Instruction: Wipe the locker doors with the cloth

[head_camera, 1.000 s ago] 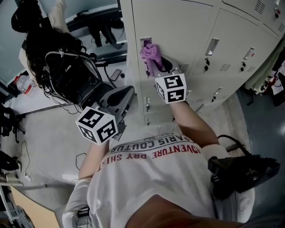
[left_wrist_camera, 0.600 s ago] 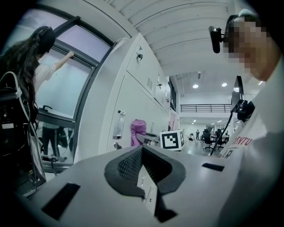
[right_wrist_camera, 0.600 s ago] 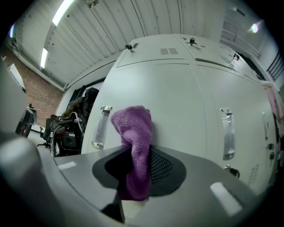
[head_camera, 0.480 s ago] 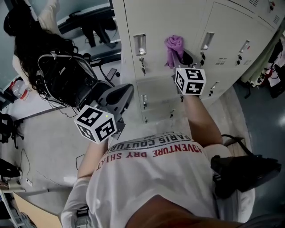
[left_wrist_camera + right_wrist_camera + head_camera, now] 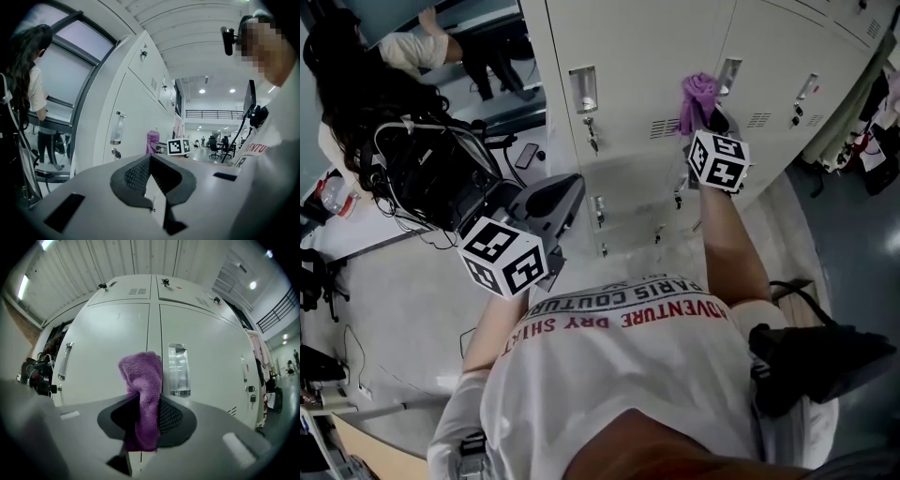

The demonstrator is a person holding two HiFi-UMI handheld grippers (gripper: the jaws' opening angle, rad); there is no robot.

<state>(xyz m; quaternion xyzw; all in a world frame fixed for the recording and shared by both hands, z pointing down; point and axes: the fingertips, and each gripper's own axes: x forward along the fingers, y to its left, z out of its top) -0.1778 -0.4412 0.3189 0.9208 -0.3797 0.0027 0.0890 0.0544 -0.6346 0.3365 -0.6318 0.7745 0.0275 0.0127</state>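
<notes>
Rightward along the locker doors (image 5: pixel 642 56) the right gripper (image 5: pixel 711 120) has travelled, from the left door's handle a second ago to the seam just beside the next recessed handle (image 5: pixel 728 75). Its jaws are clamped on the purple cloth (image 5: pixel 697 92), held up at the door face. The left gripper (image 5: pixel 562 189) stays low by the person's chest, jaws closed on nothing.
</notes>
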